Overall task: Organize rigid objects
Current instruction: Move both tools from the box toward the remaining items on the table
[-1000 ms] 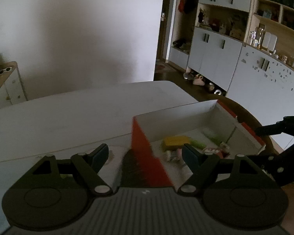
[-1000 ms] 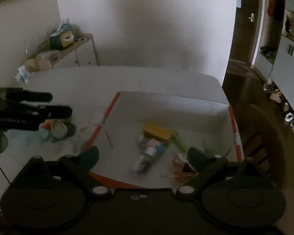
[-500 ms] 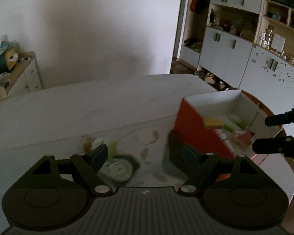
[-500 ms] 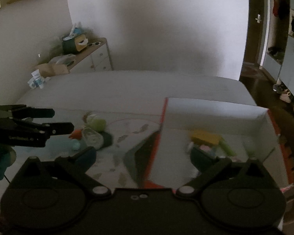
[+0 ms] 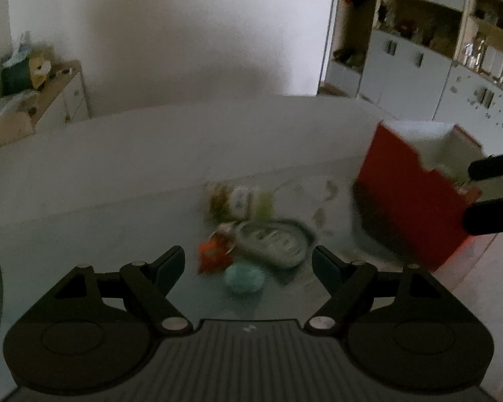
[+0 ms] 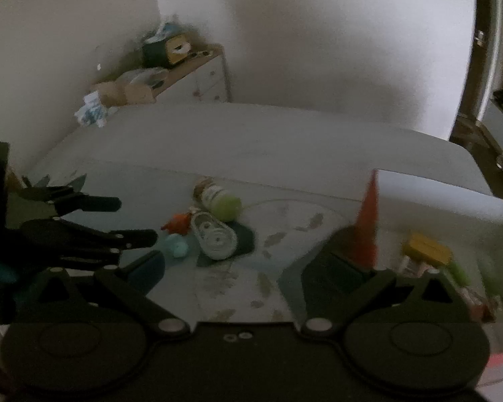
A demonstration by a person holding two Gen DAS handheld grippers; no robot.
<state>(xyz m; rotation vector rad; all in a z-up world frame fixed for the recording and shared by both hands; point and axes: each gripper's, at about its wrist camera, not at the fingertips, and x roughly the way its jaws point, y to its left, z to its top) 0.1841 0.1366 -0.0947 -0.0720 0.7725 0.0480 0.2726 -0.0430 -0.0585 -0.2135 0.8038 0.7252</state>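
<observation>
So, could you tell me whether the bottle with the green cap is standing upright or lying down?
Lying down: the bottle rests on its side on the table.

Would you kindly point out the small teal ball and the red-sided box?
teal ball (image 5: 244,278), left wrist view, centre of its rounded top.
red-sided box (image 5: 415,201), left wrist view, middle of its red outer wall.
</observation>
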